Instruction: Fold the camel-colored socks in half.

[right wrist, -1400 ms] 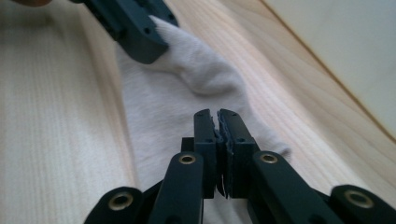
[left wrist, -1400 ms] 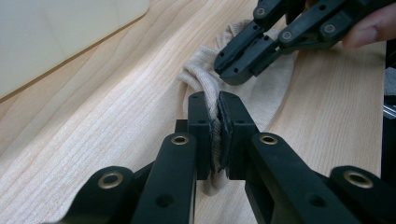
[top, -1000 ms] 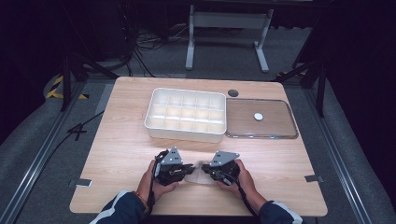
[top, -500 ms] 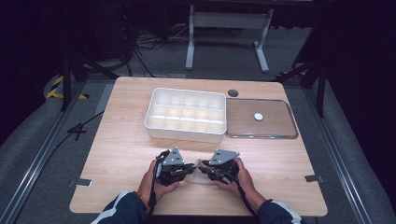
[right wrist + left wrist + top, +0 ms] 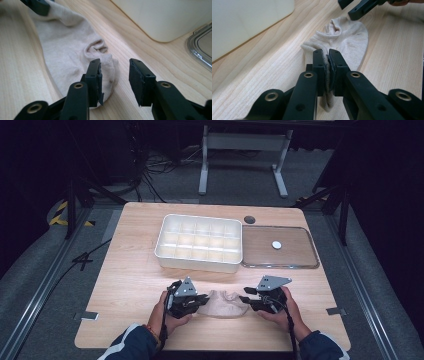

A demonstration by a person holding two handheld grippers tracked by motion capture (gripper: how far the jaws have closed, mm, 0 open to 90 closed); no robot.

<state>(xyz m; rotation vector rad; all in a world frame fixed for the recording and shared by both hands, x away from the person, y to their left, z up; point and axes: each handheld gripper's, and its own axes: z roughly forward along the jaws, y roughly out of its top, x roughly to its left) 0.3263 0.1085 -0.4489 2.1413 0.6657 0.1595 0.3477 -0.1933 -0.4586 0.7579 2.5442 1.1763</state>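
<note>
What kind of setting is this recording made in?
Probably a lab or recording studio: a wooden table on grey carpet, dark curtains around it, loose floor cables, and a metal stand behind.

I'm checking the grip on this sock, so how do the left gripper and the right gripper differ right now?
The left gripper is shut on the beige sock, its pads pinching the fabric; the right gripper stands open, its jaws having just been opening, with nothing pressed between them. The left gripper sits over the sock's one end, while the right gripper sits just off the other end. Both lie low over the wooden table.
</note>
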